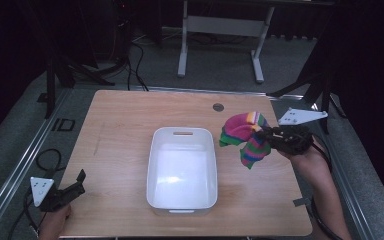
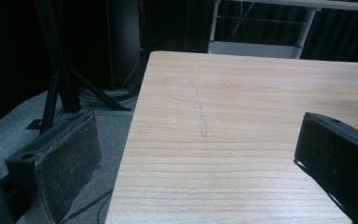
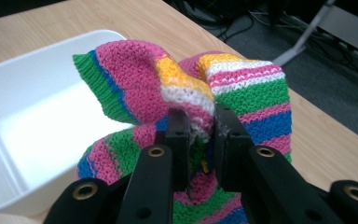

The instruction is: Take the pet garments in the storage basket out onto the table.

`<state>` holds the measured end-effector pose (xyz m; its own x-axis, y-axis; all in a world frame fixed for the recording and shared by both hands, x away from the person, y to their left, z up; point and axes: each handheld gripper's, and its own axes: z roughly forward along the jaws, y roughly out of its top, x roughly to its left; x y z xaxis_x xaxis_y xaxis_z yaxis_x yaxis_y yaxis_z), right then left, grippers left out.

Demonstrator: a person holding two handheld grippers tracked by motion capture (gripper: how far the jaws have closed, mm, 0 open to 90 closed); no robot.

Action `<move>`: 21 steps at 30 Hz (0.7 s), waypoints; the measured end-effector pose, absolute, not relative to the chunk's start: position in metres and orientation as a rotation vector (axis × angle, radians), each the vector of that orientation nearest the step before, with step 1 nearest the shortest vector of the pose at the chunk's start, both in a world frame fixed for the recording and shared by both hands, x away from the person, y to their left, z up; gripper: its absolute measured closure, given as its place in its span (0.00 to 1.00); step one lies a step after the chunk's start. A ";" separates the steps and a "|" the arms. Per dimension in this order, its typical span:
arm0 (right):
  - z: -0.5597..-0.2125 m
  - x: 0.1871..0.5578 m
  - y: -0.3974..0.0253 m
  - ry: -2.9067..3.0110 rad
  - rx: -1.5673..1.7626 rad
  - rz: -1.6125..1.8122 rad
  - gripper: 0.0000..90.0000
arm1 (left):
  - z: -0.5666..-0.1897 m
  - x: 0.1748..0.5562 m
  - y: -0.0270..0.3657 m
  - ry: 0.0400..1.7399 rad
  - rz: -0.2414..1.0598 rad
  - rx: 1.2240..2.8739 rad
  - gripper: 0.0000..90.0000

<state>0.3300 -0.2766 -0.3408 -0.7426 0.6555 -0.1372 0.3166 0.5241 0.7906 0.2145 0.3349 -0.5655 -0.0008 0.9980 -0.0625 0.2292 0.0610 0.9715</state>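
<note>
A striped knitted cloth (image 1: 246,137), in pink, green, blue, yellow and white, hangs bunched above the right side of the wooden worktop (image 1: 120,125), just right of the tub. The right tongs (image 1: 264,134) pinch a fold of it, the two black jaws closed tight on the yarn, as the right gripper view shows (image 3: 200,135). The right hand (image 1: 305,150) reaches in from the lower right, forearm angled toward the centre, and holds the tongs level, pointing left. The left tongs (image 1: 77,182) sit low at the worktop's near left corner, gripped by the left hand (image 1: 55,220), jaws spread wide with nothing between them (image 2: 196,154). One white plastic tub (image 1: 182,170), rectangular with rounded corners and slot handles, stands in the middle of the worktop.
</note>
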 end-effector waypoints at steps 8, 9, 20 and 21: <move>-0.365 0.339 -0.302 2.310 0.893 1.092 0.87 | -0.565 0.214 0.335 1.400 1.038 1.334 0.01; -0.368 0.340 -0.305 2.310 0.905 1.088 0.87 | -0.565 0.214 0.335 1.399 1.039 1.334 0.01; -0.423 0.356 -0.319 2.325 1.000 1.070 0.87 | -0.566 0.214 0.335 1.398 1.041 1.333 0.01; -0.429 0.358 -0.319 2.326 1.002 1.072 0.87 | -0.566 0.214 0.334 1.399 1.041 1.333 0.01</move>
